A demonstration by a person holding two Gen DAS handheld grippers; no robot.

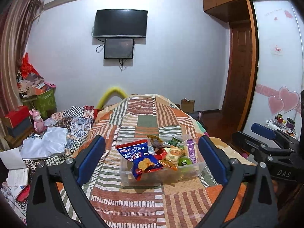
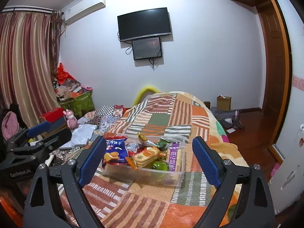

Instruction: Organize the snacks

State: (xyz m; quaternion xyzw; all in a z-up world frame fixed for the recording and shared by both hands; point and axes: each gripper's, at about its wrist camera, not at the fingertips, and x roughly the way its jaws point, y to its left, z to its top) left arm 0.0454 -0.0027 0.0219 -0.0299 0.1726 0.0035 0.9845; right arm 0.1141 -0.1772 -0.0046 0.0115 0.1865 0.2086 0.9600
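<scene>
A clear plastic box [image 1: 191, 172] [image 2: 176, 178] sits on the patchwork bedspread, full of snacks. A blue cracker bag [image 1: 139, 156] [image 2: 115, 151] leans over its left rim. Inside are a pack of biscuits [image 1: 172, 154] [image 2: 145, 156], a purple wafer pack [image 1: 190, 151] [image 2: 173, 156], a green jelly cup [image 1: 184, 161] [image 2: 160, 165] and other wrappers. My left gripper [image 1: 152, 159] is open and empty, fingers on either side of the box, held back from it. My right gripper [image 2: 148, 163] is open and empty likewise; it also shows in the left wrist view [image 1: 266, 134].
The bedspread [image 1: 148, 114] [image 2: 171, 110] covers the bed. Loose clothes and a pink toy rabbit [image 1: 39, 121] [image 2: 71, 118] lie left. Boxes and bags [image 1: 38, 95] pile by the curtain. A wardrobe door [image 1: 277, 66] and wooden floor [image 2: 252, 125] are right. A TV [image 1: 121, 23] hangs on the wall.
</scene>
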